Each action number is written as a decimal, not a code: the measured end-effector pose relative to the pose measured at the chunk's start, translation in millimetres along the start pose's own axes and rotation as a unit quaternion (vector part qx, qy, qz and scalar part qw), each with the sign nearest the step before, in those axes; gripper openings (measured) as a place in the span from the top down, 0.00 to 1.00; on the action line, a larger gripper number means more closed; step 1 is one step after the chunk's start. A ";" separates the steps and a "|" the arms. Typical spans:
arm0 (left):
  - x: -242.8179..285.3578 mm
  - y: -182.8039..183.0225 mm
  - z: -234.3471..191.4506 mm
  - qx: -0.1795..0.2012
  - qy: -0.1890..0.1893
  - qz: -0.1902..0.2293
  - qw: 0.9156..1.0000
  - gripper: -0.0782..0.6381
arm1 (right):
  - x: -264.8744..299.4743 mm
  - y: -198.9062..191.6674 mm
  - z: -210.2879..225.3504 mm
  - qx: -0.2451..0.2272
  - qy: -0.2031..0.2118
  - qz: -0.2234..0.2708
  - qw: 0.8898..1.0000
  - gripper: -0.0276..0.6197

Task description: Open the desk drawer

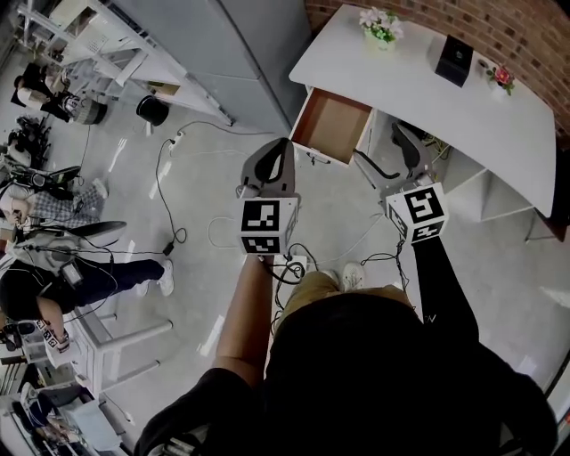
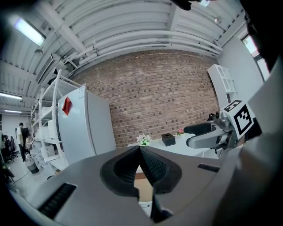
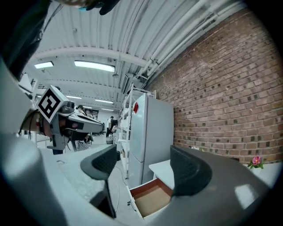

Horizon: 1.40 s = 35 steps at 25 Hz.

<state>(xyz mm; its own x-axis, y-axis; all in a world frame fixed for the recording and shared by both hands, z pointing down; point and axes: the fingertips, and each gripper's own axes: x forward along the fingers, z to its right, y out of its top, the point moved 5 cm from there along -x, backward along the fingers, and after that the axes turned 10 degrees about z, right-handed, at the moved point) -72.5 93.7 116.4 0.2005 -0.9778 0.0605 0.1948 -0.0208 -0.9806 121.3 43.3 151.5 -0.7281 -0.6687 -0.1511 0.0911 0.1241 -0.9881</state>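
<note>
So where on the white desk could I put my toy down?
The desk is bare between the white flowers and the black box, along its whole front edge, and past the pink flower to its end. The open drawer looks empty too. It is tightest by the brick wall, where box and pink flower sit close.
</note>
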 end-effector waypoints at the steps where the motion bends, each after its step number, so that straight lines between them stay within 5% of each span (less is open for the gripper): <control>1: -1.2 3.4 -0.5 -0.001 0.001 0.005 1.000 0.88 | -0.3 3.4 -2.6 -0.006 0.005 0.002 1.000 0.38; 11: -8.3 24.8 -7.4 0.003 -0.003 0.035 0.999 0.88 | -11.0 19.9 -3.2 -0.050 0.012 -0.001 0.999 0.38; 29: -12.8 45.6 -9.2 0.018 0.007 0.088 0.996 0.88 | 4.9 32.0 -17.4 -0.055 0.020 0.022 0.998 0.39; 33: -16.9 44.1 -5.6 0.016 0.008 0.092 0.996 0.88 | 5.4 31.9 -23.6 -0.055 0.022 0.020 0.998 0.43; 35: -17.2 42.8 -4.9 0.017 0.010 0.091 0.996 0.88 | 4.1 31.8 -22.6 -0.057 0.014 0.021 0.998 0.55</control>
<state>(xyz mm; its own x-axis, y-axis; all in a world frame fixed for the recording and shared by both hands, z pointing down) -72.3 108.6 72.5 0.2171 -0.9685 -0.1220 0.1890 0.1643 -0.9681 105.9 61.0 120.2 -0.7442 -0.6404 -0.1898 0.0457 0.2347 -0.9710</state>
